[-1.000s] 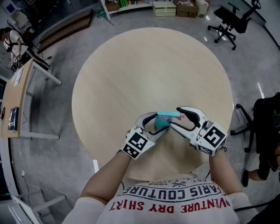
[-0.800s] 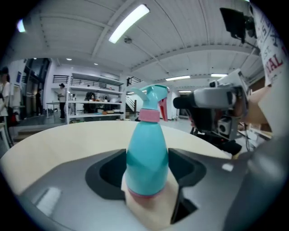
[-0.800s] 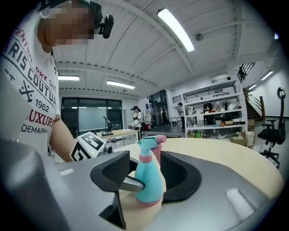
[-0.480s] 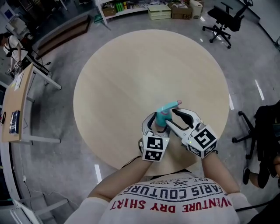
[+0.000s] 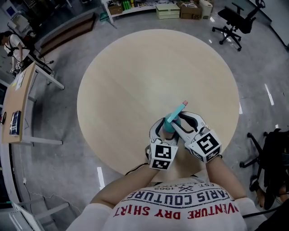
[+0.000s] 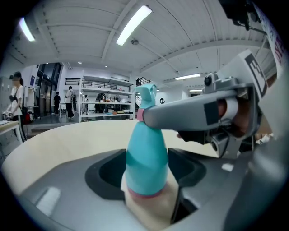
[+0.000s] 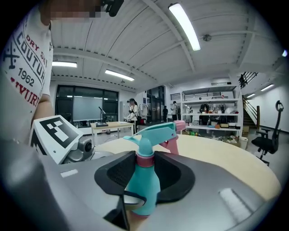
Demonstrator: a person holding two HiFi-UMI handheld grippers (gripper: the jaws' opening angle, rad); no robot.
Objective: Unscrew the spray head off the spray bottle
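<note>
A teal spray bottle (image 5: 170,122) with a pink collar and a pink-tipped spray head (image 5: 178,109) stands on the round table near its front edge. My left gripper (image 5: 163,125) comes at it from the near side and is shut on the bottle's wide lower body (image 6: 146,158). My right gripper (image 5: 177,118) reaches in from the right, higher up. Its jaws have just been closing, with the pink collar (image 7: 145,160) between them. In the right gripper view a small gap still shows on each side of the collar. The spray head (image 7: 156,132) points away over the table.
The pale round table (image 5: 135,67) stretches away beyond the bottle. An office chair (image 5: 235,20) stands at the back right, a desk (image 5: 18,103) at the left, and shelves with boxes (image 5: 171,9) along the back. People stand far off by the shelves (image 6: 70,101).
My left gripper has swung from the bottle's left side to its near side, and the nozzle has turned from pointing right to pointing away. The right gripper's jaws have narrowed round the neck.
</note>
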